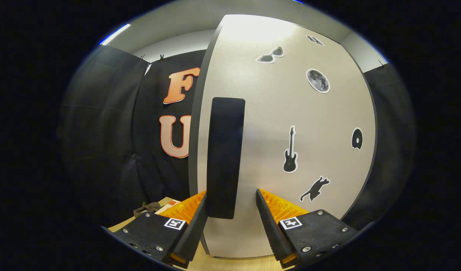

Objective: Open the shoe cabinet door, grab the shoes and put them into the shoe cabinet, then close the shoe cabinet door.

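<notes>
The pale grey shoe cabinet door (pixel 275 113) stands close in front of me, with its dark left edge turned toward me. A tall black handle (pixel 226 150) runs upright near that edge. My gripper (pixel 231 192) is open, and the lower end of the handle sits between its fingers. The left finger (pixel 198 218) lies close against the handle, while the right finger (pixel 266 214) stands a small gap away from it. A small brown object (pixel 147 207), possibly a shoe, lies low on the wooden surface beyond the left finger; it is too small to tell for sure.
Stickers of sunglasses (pixel 270 55), a moon (pixel 317 80), a guitar (pixel 290 150) and a cat (pixel 315 188) mark the door face. A wooden surface (pixel 234 263) runs under the door's foot. Black cloth (pixel 102 131) hangs to the left of the cabinet.
</notes>
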`<state>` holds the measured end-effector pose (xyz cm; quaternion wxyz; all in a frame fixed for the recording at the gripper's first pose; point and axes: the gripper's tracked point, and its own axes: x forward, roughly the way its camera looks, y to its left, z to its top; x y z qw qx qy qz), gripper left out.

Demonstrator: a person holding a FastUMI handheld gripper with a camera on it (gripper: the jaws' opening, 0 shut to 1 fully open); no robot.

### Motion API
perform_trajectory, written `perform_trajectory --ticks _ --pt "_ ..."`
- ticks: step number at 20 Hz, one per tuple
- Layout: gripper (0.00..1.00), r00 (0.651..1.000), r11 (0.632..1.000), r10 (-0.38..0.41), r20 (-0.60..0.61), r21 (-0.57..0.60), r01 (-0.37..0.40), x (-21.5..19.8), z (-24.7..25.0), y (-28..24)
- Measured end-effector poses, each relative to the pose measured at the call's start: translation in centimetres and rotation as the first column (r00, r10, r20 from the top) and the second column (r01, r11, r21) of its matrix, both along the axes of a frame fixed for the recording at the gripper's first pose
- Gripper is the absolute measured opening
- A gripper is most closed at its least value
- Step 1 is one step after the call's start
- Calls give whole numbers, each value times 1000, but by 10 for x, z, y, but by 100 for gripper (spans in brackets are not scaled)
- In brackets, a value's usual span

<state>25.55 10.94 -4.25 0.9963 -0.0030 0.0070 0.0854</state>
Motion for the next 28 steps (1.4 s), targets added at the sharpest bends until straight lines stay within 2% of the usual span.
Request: perform_trajectory --ticks 8,11,22,28 --pt "77 1000 1000 -25 -2 -10 25 5 -2 1" --pt "80 1000 1000 -7 -27 11 7 -1 -3 1" --pt "86 1000 999 25 9 46 -25 -92 6 -53" --pt "91 1000 999 -19 -13 48 20 -137 -11 -119"
